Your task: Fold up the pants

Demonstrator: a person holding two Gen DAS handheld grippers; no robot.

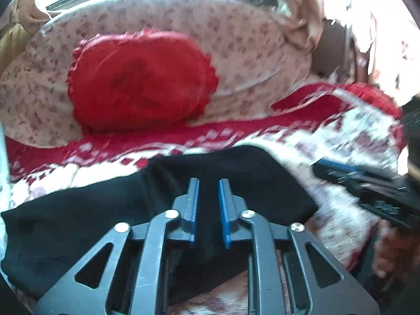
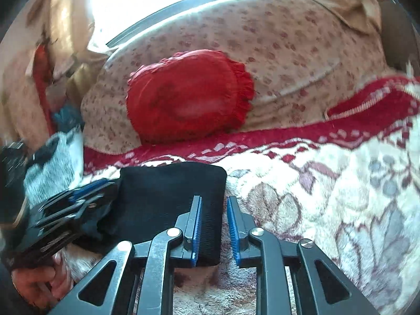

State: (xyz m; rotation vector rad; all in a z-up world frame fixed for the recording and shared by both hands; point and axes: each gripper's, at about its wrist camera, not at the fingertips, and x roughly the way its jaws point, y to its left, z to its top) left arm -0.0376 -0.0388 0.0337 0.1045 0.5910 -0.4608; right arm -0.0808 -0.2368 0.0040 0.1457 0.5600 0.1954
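Black pants [image 1: 105, 215] lie folded into a thick bundle on the patterned blanket [image 1: 354, 136]. In the right wrist view the bundle [image 2: 168, 191] shows a squared right corner. My left gripper [image 1: 208, 183] hovers over the pants with its blue pads a narrow gap apart, black cloth showing between and below them; whether it pinches the cloth is unclear. My right gripper [image 2: 214, 199] is open, straddling the bundle's right edge, holding nothing. The right gripper also shows at the right of the left wrist view [image 1: 367, 183], and the left gripper at the left of the right wrist view [image 2: 76, 199].
A red frilled pillow [image 1: 141, 81] leans on a floral cushion [image 1: 236, 39] behind the pants. The red-and-white blanket [image 2: 328, 197] spreads to the right. Curtains [image 1: 304, 8] and a bright window are behind. A grey cloth [image 2: 50, 168] lies at the left.
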